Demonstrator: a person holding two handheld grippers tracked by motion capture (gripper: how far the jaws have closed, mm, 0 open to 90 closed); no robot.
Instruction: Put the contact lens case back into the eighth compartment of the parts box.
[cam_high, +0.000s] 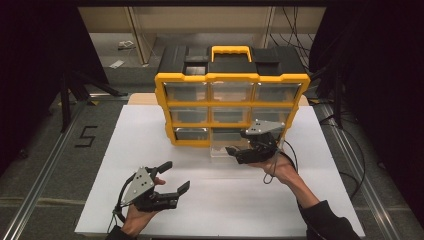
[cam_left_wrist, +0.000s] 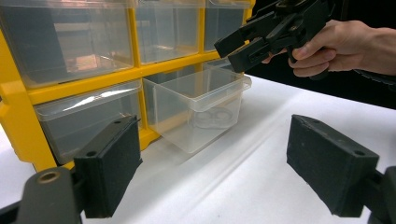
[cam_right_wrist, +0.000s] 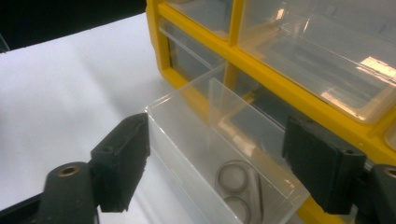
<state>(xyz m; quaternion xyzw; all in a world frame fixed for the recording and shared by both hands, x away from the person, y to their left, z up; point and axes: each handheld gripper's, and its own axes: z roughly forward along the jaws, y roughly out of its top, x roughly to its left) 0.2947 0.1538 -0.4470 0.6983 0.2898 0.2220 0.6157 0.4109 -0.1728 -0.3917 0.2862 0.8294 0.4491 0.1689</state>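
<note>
Drawer: clear, pulled out from the yellow organizer's bottom row, near edge over the white table.
My right claw: released, above the drawer's rim.
My left claw: released, open table around it.

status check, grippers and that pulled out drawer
Left gripper open, idle on table. Right gripper open above clear drawer; ring-shaped parts inside. Nothing blocking.

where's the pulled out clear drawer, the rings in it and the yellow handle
clear drawer (cam_left_wrist: 198, 100), left gripper view, front rim
rings (cam_right_wrist: 233, 177), right gripper view, band of the upper ring on the drawer floor
yellow handle (cam_high: 230, 49), high view, top bar of the handle
</note>
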